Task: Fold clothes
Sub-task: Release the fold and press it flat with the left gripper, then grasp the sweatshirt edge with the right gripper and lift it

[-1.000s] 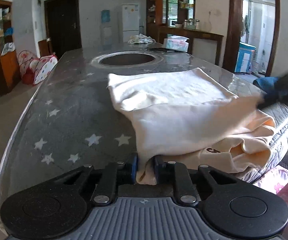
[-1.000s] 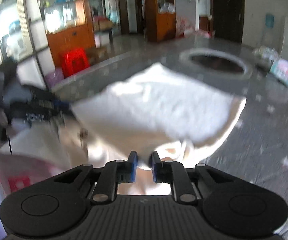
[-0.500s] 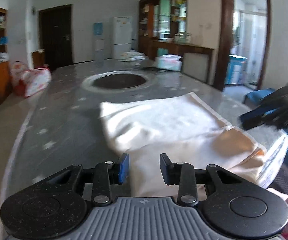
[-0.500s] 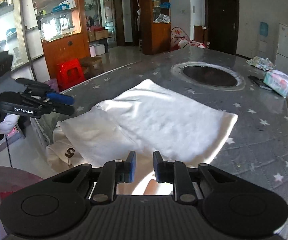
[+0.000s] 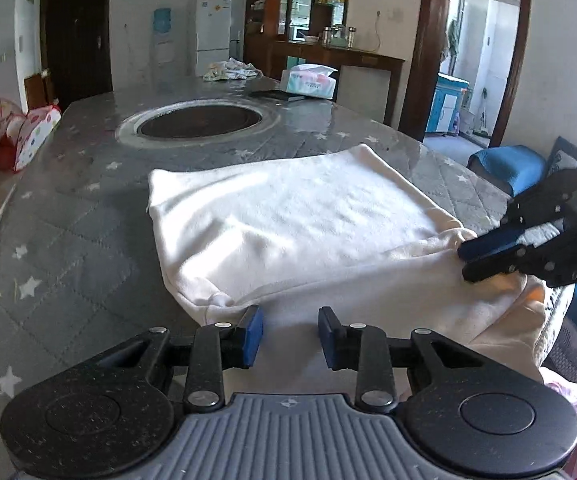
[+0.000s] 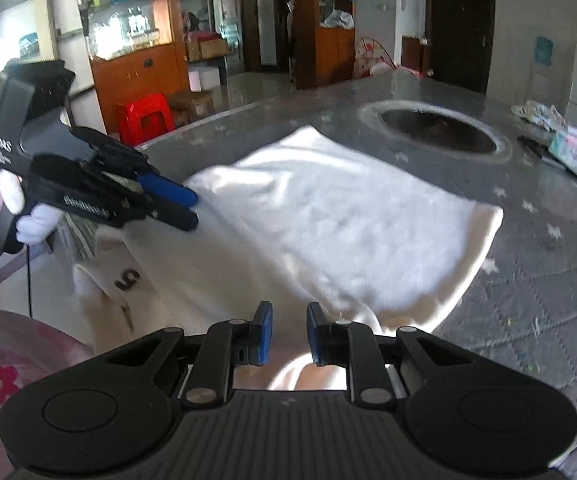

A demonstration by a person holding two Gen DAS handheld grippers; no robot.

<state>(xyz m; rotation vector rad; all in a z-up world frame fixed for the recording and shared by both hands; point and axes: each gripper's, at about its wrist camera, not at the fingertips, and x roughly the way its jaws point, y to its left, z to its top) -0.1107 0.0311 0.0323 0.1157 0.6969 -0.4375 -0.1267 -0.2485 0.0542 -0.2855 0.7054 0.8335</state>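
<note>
**Cream garment part-folded at the table's near edge**

Just ahead of both sets of tongs, on the grey star-quilted table [image 5: 68, 240]: a cream garment [image 5: 296, 216], upper layer lying flat, lower part draped over the near edge. Left gripper [image 5: 290, 334] with jaws apart, hanging just over the near left fold, nothing between the blue pads. Right gripper [image 6: 289, 334] likewise parted, clamped on nothing, tips right at the cloth's near right edge; seen from the left camera, almost touching the cloth at the corner of the upper layer.

Judged from this: either between folds or after the last one, not settled by these pictures. For any further fold: best to pinch both near corners level, through all layers, then lift evenly and lay edge to edge, smoothing the slack hump near the left tongs. Risk: soft cloth sliding off the edge under its own hanging weight.

Writing: a dark mark like "S" or "5" on the hanging part [image 6: 127, 279]; "DAS" on the left gripper's body in the right camera; smaller lettering below, too blurred to read. Far beyond the tongs, a tissue pack [image 5: 308, 83], print illegible.
</note>
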